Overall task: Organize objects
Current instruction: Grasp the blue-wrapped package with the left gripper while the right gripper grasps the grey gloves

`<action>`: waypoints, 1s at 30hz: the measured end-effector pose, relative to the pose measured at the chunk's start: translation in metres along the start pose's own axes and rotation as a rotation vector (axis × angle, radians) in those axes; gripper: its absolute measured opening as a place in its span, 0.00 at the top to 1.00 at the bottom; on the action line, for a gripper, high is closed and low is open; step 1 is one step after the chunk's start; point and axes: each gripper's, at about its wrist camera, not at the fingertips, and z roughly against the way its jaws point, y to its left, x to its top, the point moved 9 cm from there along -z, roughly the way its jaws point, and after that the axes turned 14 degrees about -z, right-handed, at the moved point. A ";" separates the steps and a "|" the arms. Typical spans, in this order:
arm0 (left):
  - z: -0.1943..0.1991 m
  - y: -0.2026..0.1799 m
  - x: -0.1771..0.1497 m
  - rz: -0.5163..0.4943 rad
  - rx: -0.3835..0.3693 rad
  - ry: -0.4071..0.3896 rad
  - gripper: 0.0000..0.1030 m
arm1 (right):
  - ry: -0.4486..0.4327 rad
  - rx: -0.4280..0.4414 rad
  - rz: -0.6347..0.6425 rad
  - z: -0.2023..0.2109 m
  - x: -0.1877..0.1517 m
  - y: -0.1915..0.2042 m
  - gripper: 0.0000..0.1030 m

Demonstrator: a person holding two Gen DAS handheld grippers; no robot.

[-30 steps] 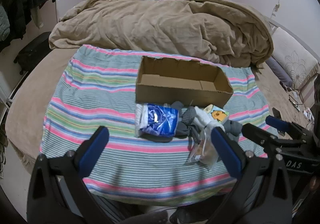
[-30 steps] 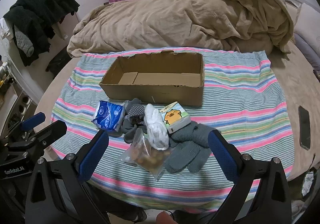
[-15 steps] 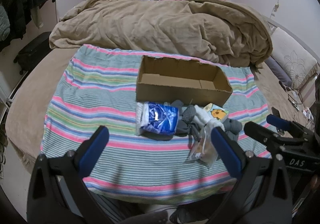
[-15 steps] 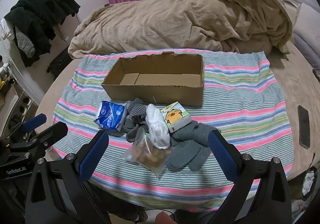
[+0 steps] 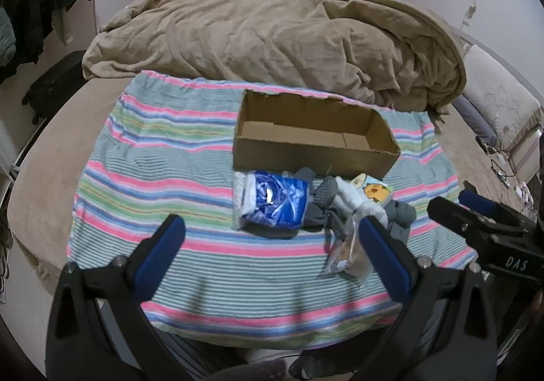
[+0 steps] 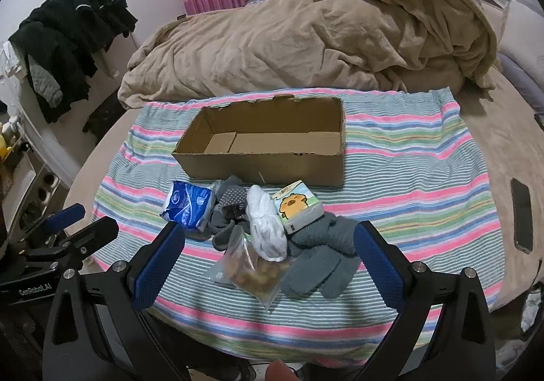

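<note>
An empty open cardboard box (image 6: pixel 268 160) (image 5: pixel 312 146) sits on a striped cloth (image 6: pixel 408 184) on the bed. In front of it lies a pile: a blue tissue pack (image 6: pixel 188 202) (image 5: pixel 277 202), grey dotted socks (image 6: pixel 231 202), a white cloth bundle (image 6: pixel 267 224), a tissue pack with a yellow duck (image 6: pixel 299 207) (image 5: pixel 374 190), grey gloves (image 6: pixel 323 255) and a clear bag of brown snacks (image 6: pixel 253 270) (image 5: pixel 348 253). My right gripper (image 6: pixel 268 246) is open above the pile's near edge. My left gripper (image 5: pixel 272 245) is open, just before the blue pack. Both are empty.
A crumpled tan duvet (image 6: pixel 306 41) fills the bed behind the box. A black phone (image 6: pixel 522 214) lies on the bed at the right. Dark clothes (image 6: pixel 68 48) hang at the left wall. A dark suitcase (image 5: pixel 54 82) stands beside the bed.
Both grippers have crept slightly forward toward the pile. Both stay open. No object has moved.
</note>
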 end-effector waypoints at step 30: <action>-0.118 -0.003 -0.005 -0.100 -0.032 0.097 0.01 | 0.132 -0.161 -0.143 -0.089 -0.021 -0.121 0.17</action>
